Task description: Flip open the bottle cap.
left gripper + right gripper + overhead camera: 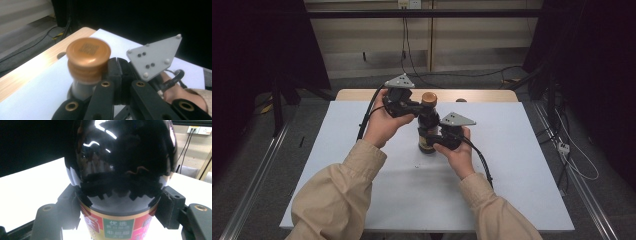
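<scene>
Dark glass bottle [428,131] stands mid-worktop [522,165], right tongs [435,141] clamped round its glossy, slippery belly. Left tongs [418,108] are pinched at the neck under the copper cap [88,51]. It's heavy, breakable, so I'd grip low.

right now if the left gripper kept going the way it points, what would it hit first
Nothing new: the left gripper is already shut on the bottle neck under the cap. Pushing on, it would likely shove the bottle toward the right gripper, which grips the body.

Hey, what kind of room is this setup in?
Probably a lab or recording rig: a white-topped table ringed by black curtains, with loose cables on the grey floor.
</scene>
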